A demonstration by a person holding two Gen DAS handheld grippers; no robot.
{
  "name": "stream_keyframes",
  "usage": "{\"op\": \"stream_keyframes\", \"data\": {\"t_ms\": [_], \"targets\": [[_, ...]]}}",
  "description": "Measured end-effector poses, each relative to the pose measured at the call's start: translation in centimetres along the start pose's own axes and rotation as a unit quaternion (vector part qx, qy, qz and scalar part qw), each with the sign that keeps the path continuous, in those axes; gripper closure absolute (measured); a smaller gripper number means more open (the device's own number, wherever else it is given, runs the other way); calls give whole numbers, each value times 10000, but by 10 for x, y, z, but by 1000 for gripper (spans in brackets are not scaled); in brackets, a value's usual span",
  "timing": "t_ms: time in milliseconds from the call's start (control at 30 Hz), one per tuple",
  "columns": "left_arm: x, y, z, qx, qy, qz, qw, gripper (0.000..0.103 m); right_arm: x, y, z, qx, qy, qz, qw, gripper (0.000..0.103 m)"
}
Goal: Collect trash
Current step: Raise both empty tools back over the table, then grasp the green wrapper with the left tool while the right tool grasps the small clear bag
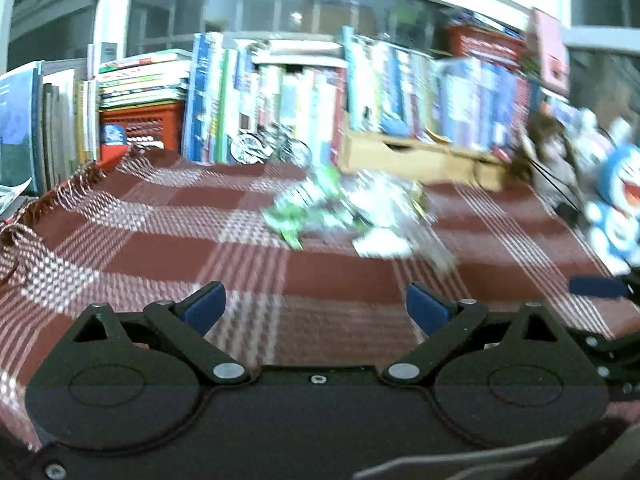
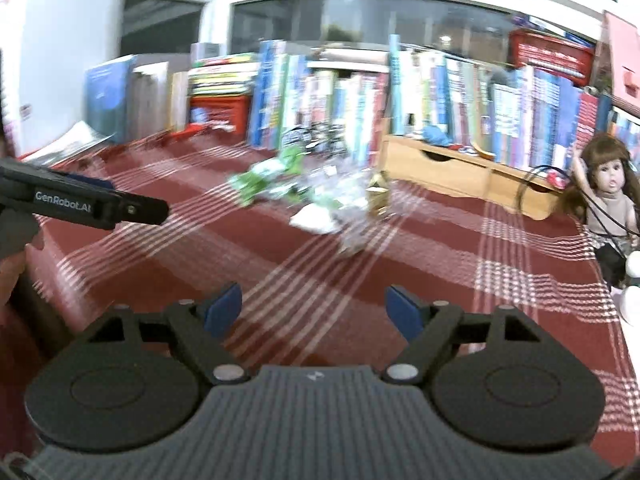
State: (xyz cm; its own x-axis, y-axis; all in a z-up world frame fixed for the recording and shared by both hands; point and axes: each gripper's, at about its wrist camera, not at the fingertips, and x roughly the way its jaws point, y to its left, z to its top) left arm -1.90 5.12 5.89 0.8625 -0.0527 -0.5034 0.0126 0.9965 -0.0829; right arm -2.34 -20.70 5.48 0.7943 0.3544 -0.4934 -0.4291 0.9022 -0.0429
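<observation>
A heap of trash lies in the middle of the red plaid tablecloth [image 1: 152,248]: green wrappers [image 1: 304,212], crumpled clear plastic [image 1: 384,196] and a white paper scrap [image 1: 380,246]. The right wrist view shows the same green wrappers [image 2: 264,182], clear plastic [image 2: 344,196], white scrap [image 2: 314,218] and a small gold piece [image 2: 378,196]. My left gripper [image 1: 316,308] stands open and empty, well short of the heap. My right gripper [image 2: 314,310] is open and empty too, nearer the table's front. The left gripper's body [image 2: 84,200] shows at the left of the right wrist view. Both views are blurred.
Rows of books [image 1: 280,100] and a red crate [image 1: 148,124] line the back. A wooden drawer box [image 2: 460,168] sits behind the heap. A doll [image 2: 612,196] and a blue cartoon figure [image 1: 620,200] stand at the right edge. The tablecloth's fringe [image 1: 24,220] runs along the left.
</observation>
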Motion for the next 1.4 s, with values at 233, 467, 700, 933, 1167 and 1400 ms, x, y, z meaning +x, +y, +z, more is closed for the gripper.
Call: {"op": "stream_keyframes", "data": {"t_ms": [233,467,700,933,1167,1400], "targets": [[90,3,35,-79,48,290,9995,6,70,-16,18,258,214,-317,9989,16],[164,11,48,-265,189,621,9975,8,124,-28,28,555,466,-416,9965,20],[198,19,50,-331,352,502,9976,39,159,-34,28,765,705,-332,9940,30],[198,23,47,-497,376,385,9973,64,169,-31,26,827,804,-247,9930,72],[158,21,41,-324,148,220,9991,66,151,-32,24,837,615,-132,9945,72],[106,15,31,-194,-125,5,9997,66,121,-30,20,880,411,22,9953,72]]}}
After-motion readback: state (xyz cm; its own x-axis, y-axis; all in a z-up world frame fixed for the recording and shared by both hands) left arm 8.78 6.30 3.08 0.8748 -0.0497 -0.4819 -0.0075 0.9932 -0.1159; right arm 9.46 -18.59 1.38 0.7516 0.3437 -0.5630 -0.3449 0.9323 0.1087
